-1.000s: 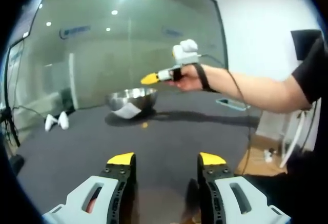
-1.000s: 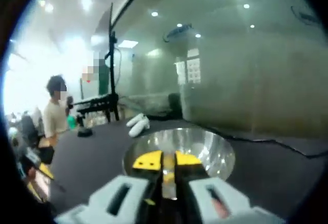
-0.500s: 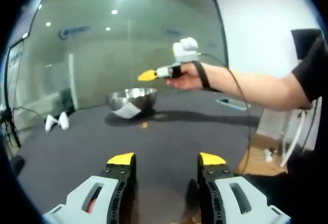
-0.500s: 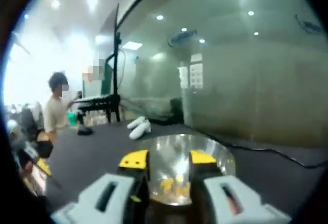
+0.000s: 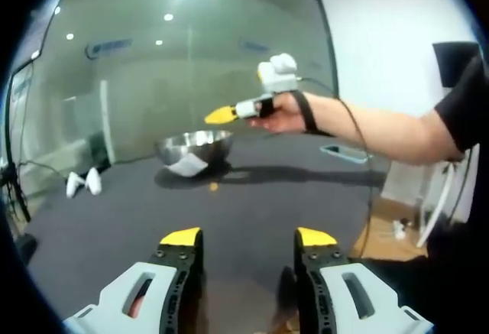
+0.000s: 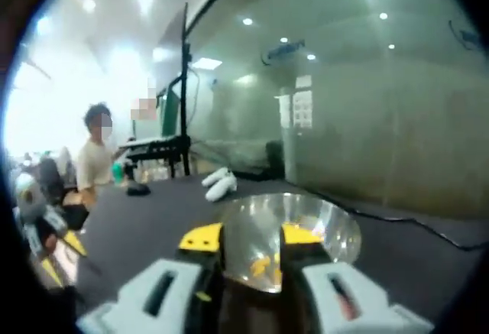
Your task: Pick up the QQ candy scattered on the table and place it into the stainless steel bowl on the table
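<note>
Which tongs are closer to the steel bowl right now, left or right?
Right. The right tongs hang open just above the steel bowl, with candy visible inside. The left tongs sit far back across the table from the bowl.

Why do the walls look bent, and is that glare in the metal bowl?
Left gripper view: the fisheye lens bows the glass wall; ceiling lights mirror in it. Right gripper view: softer, slightly blurred; the stainless steel bowl shines with reflections, and the far left is washed out bright.
</note>
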Demonstrator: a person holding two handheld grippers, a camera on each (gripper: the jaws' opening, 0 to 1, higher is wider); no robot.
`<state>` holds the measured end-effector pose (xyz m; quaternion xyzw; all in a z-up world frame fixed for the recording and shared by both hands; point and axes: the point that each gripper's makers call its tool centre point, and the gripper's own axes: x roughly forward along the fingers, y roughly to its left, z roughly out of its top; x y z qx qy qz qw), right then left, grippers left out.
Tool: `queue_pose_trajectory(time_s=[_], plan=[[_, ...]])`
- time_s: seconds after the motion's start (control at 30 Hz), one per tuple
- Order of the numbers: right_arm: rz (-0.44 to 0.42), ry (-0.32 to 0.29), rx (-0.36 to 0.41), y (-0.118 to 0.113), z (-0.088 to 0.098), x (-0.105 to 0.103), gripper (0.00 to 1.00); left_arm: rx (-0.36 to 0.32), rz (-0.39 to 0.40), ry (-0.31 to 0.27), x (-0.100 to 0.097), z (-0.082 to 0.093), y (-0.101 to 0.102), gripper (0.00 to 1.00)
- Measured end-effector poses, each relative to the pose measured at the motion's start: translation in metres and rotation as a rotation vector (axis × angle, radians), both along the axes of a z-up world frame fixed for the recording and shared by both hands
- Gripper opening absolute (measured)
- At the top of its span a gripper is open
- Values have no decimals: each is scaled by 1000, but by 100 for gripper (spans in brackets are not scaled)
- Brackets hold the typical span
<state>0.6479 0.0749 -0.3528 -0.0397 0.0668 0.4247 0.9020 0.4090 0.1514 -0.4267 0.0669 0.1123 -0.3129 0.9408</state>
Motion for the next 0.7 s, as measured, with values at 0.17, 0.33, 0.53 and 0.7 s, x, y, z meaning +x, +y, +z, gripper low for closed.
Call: queue_pose_trajectory(time_s=[0.17,0.33,0.53,0.7], plan=[[112,-47,-30,3,-10,-33,30,0,7,3,0,-1,3,49],[190,-8,-97,0,-45,-56,30,-6,9,0,3,0,6,49],[188,15,-99,-11,-58,-64,30,-8,5,-1,6,0,5,49],[194,28,-110,-13,-67,-69,30,-8,-3,-7,6,3,2,49]])
